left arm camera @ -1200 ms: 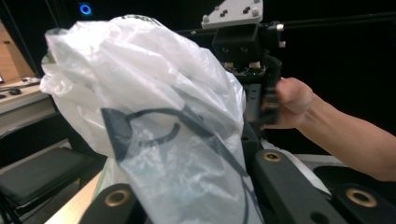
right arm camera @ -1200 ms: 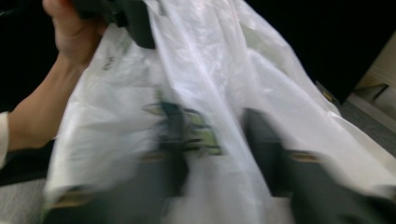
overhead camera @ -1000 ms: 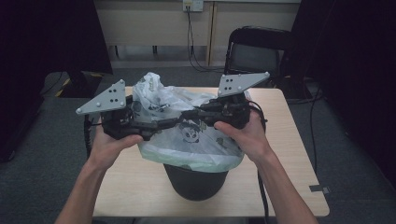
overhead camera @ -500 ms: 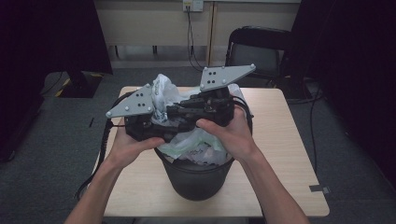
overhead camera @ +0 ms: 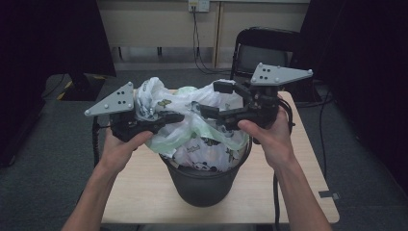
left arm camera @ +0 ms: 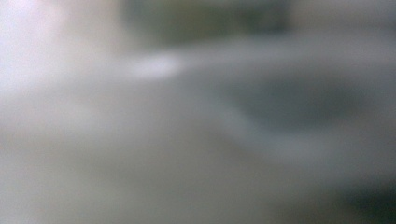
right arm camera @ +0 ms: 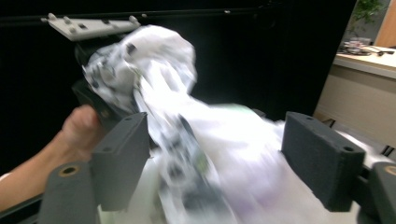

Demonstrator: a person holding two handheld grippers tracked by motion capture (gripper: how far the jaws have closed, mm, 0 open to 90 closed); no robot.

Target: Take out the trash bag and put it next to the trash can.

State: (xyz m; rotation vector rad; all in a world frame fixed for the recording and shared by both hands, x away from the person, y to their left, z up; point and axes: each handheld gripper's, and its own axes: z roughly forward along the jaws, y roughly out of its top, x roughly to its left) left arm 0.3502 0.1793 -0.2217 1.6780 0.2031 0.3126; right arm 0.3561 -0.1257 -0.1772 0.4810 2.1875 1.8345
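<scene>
A black bin stands on the table, lined with a thin white-green printed plastic bag that bulges above its rim. My left gripper is at the bag's left side. Its jaws have just been closing and are shut on a bunched part of the film. In the left gripper view the bag is a blur pressed against the lens. My right gripper is over the bin's right side. Its jaws have just been opening and stand wide apart. In the right gripper view the bag lies loose between the pads.
The light wooden table has bare room around the bin. A black chair stands behind the table's far right corner. Cables trail from both grippers down beside the table. Grey carpet surrounds it.
The two grippers, close together over the bin half a second ago, have drawn apart. The right one went right and let go of the bag; the left one closed on it.
</scene>
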